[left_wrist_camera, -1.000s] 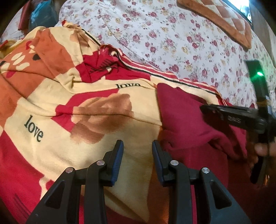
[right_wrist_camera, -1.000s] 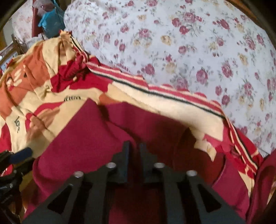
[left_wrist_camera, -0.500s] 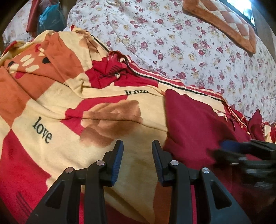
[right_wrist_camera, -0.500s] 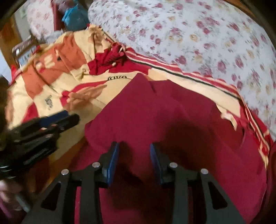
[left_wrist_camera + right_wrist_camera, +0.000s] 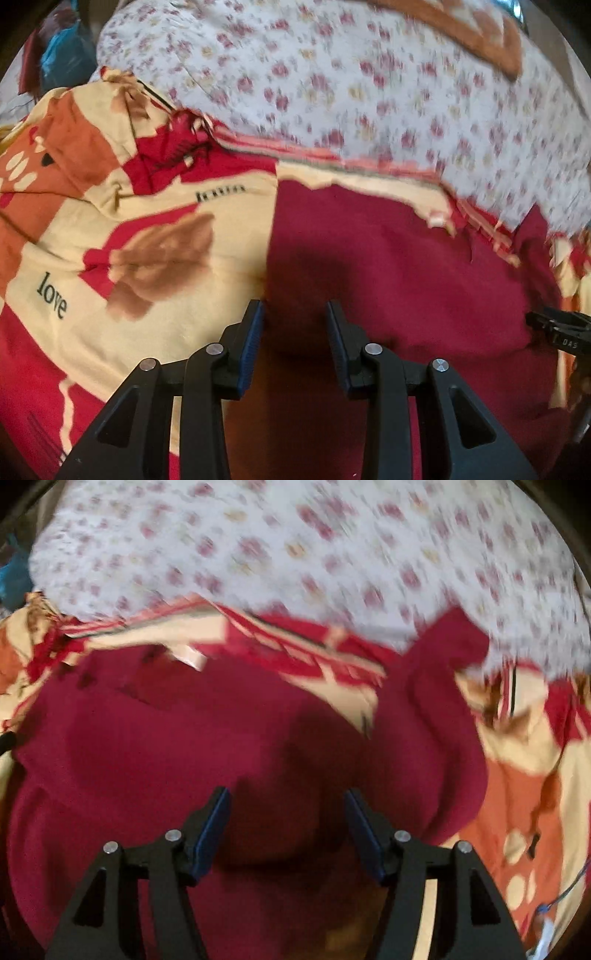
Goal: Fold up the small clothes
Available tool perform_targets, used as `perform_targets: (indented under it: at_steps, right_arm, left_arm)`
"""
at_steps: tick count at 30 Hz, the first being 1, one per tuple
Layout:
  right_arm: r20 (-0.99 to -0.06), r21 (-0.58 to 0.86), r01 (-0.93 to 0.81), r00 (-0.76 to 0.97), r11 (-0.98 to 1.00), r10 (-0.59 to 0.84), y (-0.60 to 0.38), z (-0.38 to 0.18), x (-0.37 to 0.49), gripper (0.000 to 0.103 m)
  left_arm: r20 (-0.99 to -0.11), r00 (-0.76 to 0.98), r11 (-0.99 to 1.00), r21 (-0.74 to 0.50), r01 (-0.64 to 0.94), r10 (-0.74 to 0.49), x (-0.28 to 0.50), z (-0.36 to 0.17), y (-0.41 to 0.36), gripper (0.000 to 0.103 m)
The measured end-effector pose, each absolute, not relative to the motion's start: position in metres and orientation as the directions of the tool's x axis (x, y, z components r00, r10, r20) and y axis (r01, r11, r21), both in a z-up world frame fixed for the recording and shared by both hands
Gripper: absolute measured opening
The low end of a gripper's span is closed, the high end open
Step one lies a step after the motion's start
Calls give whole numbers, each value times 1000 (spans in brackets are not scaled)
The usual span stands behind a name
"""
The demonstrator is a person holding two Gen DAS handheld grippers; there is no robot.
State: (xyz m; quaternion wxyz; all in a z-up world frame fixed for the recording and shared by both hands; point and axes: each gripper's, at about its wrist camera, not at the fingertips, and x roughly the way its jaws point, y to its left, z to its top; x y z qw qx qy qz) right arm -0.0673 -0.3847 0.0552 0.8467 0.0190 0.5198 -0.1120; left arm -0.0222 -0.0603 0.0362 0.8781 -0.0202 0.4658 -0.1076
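A dark red garment lies spread on a cream, red and orange "love" blanket. My left gripper is open and empty, hovering over the garment's left edge. My right gripper is open and empty, over the middle of the same garment. One part of the red cloth runs up toward the far right in the right wrist view. The right gripper's tip shows at the right edge of the left wrist view. Both views are blurred by motion.
A white sheet with red flowers covers the bed beyond the blanket. An orange patterned cushion lies at the far right. A blue bag sits at the far left.
My right gripper has opened, letting go of the red garment, which now lies spread flatter. My left gripper has shifted right, over the garment's left edge. Both cameras are moving.
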Motion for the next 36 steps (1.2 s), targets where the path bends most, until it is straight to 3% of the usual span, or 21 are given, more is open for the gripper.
perform_targets:
  at_steps: [6,10,12,14,19,24,31,36]
  right_arm:
    - [-861,-73,236,476,969,-181,-390,57,-78,67]
    - [-852,-70,233,492,970,-180,-384,57,-82,67]
    - [-861,-90,226,472,970,-189,-381,44,-80,68]
    - [-845,-85,243,497,966,-200,-381,44,-83,70]
    - [-816,-86,273,532,958,-225,-376,48,-95,71]
    - [-795,-93,270,559,959,-234,-367,74,-120,77]
    - [-799,-141,282,534,949,-277,-361,94,-154,78]
    - [-797,-58,321,555,945,-238,-370,107,-162,78]
  left_arm:
    - [-788,599,984,-45,175,-143,-32,27,-69,21]
    - [-788,588,982,-117,150,-184,-29,20,-54,36]
    - [-780,566,963,-238,127,-268,-23,16,-38,39]
    - [-767,567,951,-284,122,-302,-23,14,-34,40]
    - [-779,574,967,-195,161,-253,-27,14,-52,49]
    - [-782,574,969,-184,163,-245,-26,14,-54,50]
    - [-785,574,972,-168,166,-233,-26,14,-54,51]
    - [-786,574,972,-163,166,-230,-26,13,-54,51]
